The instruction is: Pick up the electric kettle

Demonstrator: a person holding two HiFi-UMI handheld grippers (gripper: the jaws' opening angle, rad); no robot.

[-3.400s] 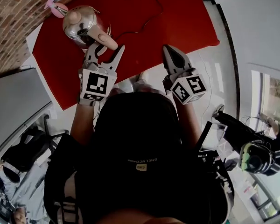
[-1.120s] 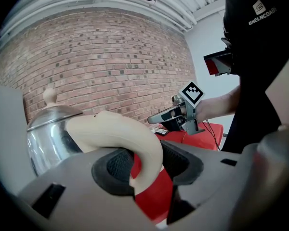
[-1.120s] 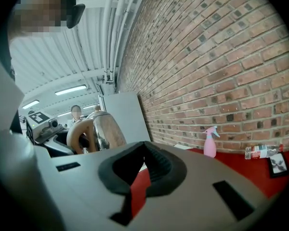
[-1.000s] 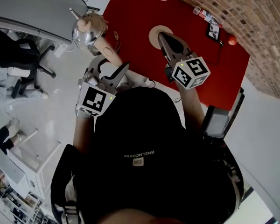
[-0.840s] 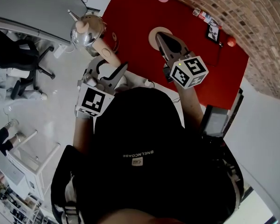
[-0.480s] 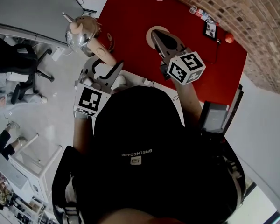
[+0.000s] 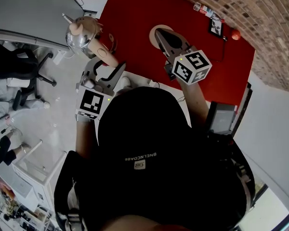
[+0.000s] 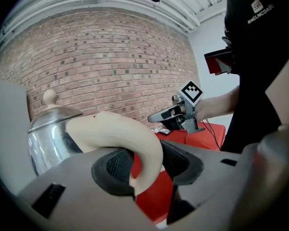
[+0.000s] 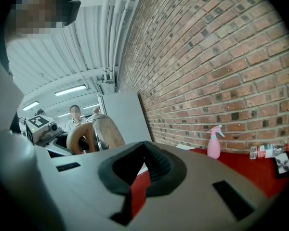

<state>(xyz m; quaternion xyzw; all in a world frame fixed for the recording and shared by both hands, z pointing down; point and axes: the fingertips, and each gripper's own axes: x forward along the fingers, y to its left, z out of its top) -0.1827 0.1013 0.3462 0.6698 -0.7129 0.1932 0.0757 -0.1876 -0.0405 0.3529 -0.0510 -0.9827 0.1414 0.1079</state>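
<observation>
Lying between ribbed black pads (image 8: 116, 166), the curved cream handle (image 8: 120, 131) of the shiny steel kettle (image 8: 45, 138) is pinched by the left gripper (image 8: 144, 152); the right gripper (image 9: 144, 148) is closed, empty.

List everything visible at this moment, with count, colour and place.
kettle: one, shiny steel with cream handle and knob, held up off the table's left edge
round disc: one, cream, on the cloth under the right gripper, likely the kettle's base
cloth: one, red, covering the table
spray bottle: one, pink, by the brick wall
small bottle: one, clear, by the wall
flat dark item: one, black, near the wall
ball: one, red, at the wall
office chair: one, black, on the floor at left
left gripper: grey, closed on the kettle's handle
right gripper: grey, shut, empty, over the disc
</observation>
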